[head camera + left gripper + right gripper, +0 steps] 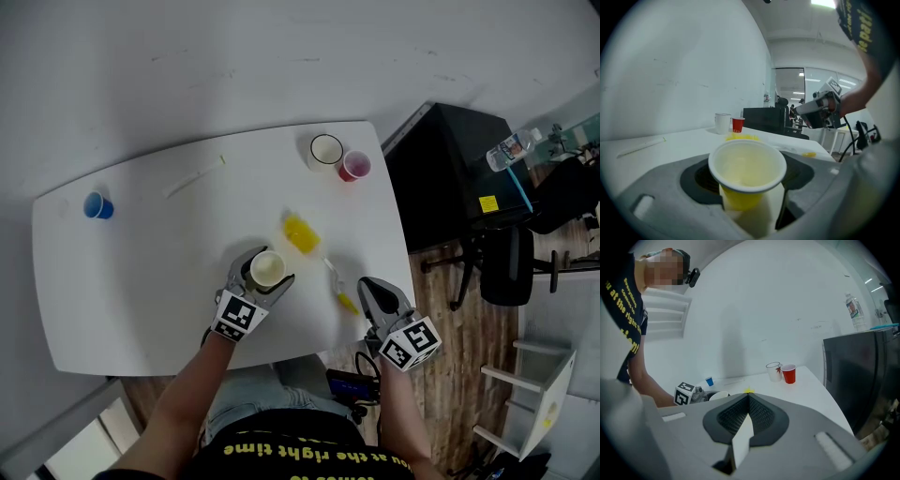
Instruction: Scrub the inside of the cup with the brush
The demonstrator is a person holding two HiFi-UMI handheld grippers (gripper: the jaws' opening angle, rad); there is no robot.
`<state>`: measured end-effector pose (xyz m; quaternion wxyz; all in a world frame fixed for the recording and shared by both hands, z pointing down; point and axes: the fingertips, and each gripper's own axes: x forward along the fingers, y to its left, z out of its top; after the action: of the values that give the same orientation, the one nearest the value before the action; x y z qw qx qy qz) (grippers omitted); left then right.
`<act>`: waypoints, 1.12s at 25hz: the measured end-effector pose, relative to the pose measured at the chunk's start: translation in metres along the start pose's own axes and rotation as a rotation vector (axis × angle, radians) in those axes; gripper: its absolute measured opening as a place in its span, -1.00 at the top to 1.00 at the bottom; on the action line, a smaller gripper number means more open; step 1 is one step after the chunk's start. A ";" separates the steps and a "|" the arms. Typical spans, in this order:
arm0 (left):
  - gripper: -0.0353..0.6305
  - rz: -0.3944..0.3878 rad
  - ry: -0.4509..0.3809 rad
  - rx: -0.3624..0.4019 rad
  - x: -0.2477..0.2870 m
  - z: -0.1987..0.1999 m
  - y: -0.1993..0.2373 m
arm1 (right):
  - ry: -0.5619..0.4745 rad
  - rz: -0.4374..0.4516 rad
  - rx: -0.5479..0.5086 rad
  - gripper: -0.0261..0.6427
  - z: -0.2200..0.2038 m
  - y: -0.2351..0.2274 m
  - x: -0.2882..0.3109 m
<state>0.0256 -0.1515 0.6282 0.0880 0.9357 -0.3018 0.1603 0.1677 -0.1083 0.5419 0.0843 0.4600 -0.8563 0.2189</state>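
Left gripper [264, 269] jaws stand fairly wide, pads against the sides of the yellow cup [267, 271], which is upright near the front edge of the white table [141, 281]; right gripper [370, 284] is pinched together with nothing in it. Brush [338, 287] lies flat on the table just beside the right gripper, not picked up. Judgement: only the cup is secured; brush pickup and all scrubbing remain.

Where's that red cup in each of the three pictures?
Head view: red cup, table's far right corner.
Left gripper view: red cup, left of centre, distant.
Right gripper view: red cup, right of centre.
Landmark: white mug beside it, on its left everywhere.
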 end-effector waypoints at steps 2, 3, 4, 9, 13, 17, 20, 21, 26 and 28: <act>-0.17 -0.007 -0.004 0.000 -0.002 0.002 -0.002 | 0.027 -0.002 -0.005 0.90 -0.008 -0.002 0.002; -0.17 -0.010 -0.005 0.001 -0.003 0.003 -0.002 | 0.046 -0.001 -0.009 0.90 -0.013 -0.003 0.004; -0.17 -0.011 -0.006 0.001 -0.004 0.004 -0.003 | 0.071 0.002 -0.017 0.90 -0.019 -0.004 0.006; -0.17 -0.006 -0.016 -0.001 -0.013 0.013 -0.002 | 0.246 0.005 -0.084 0.79 -0.061 -0.008 0.019; -0.17 0.006 -0.022 0.000 -0.020 0.016 -0.002 | 0.305 -0.007 -0.066 0.73 -0.079 -0.015 0.029; -0.17 0.021 -0.021 0.002 -0.027 0.017 -0.001 | 0.361 -0.005 -0.060 0.62 -0.091 -0.018 0.037; -0.17 0.026 -0.017 0.003 -0.031 0.016 -0.002 | 0.406 -0.008 -0.058 0.54 -0.099 -0.020 0.042; -0.17 0.030 -0.012 0.006 -0.032 0.016 -0.002 | 0.421 -0.008 -0.056 0.50 -0.102 -0.021 0.043; -0.17 0.059 0.015 0.028 -0.036 0.013 0.000 | 0.498 -0.025 -0.060 0.40 -0.113 -0.022 0.048; -0.17 0.064 0.011 0.024 -0.038 0.013 0.001 | 0.521 -0.034 -0.055 0.36 -0.116 -0.021 0.050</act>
<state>-0.0010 -0.1349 0.6022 0.0733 0.9257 -0.3289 0.1719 0.1504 -0.1031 0.6684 0.3182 0.4000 -0.8035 0.3051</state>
